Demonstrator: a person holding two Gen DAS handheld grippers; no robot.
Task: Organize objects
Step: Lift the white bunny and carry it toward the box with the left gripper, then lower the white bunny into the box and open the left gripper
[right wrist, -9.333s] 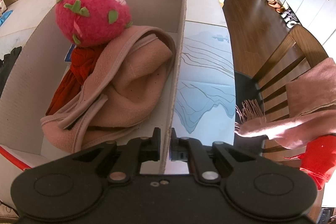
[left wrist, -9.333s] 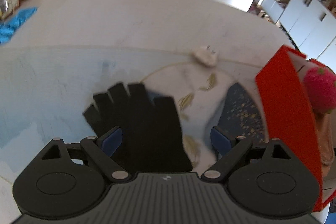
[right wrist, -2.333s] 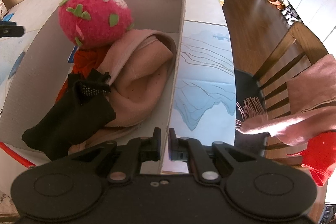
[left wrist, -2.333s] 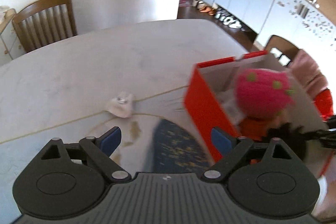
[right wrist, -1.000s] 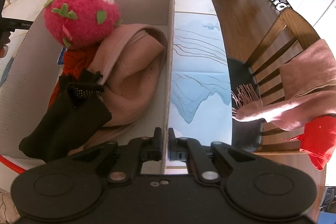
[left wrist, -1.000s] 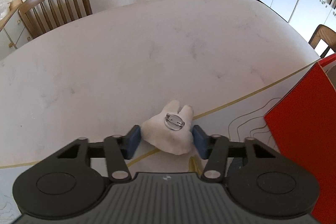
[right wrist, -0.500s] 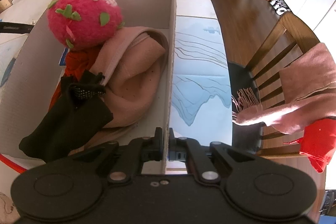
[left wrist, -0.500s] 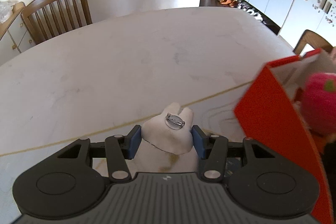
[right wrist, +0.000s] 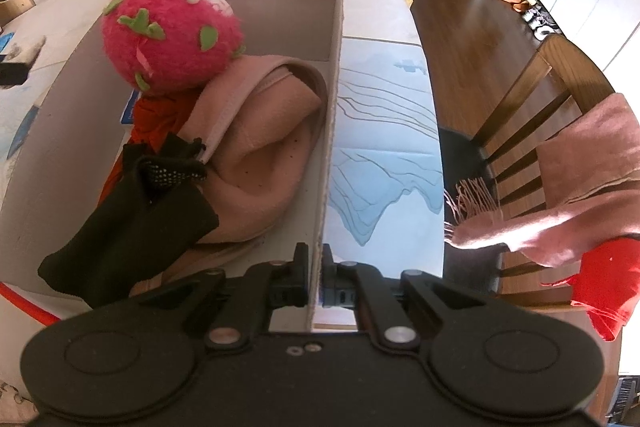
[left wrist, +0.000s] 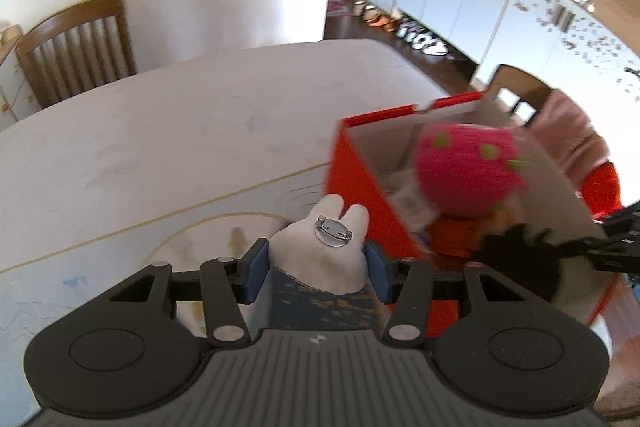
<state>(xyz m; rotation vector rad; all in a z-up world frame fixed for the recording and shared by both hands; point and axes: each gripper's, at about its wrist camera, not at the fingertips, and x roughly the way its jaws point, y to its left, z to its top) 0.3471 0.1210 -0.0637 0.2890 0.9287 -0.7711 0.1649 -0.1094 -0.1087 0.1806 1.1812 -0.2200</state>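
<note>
My left gripper (left wrist: 316, 269) is shut on a small white plush brooch (left wrist: 320, 259) with a metal pin on its back, held above the table just left of the red cardboard box (left wrist: 360, 195). The box holds a pink strawberry plush (right wrist: 172, 39), a pink fleece (right wrist: 260, 147), red cloth and a black glove (right wrist: 136, 211). My right gripper (right wrist: 315, 277) is shut on the box's right wall (right wrist: 330, 131) near its front corner.
The box stands on a white table (left wrist: 160, 123) with a blue patterned mat (right wrist: 384, 163). Wooden chairs stand at the far side (left wrist: 76, 51) and to the right (right wrist: 536, 123), the latter draped with a pink scarf (right wrist: 568, 187). White cabinets line the back wall.
My left gripper closed on the white brooch, lifted it off the table and swung right toward the box. My right gripper still pinches the box wall.
</note>
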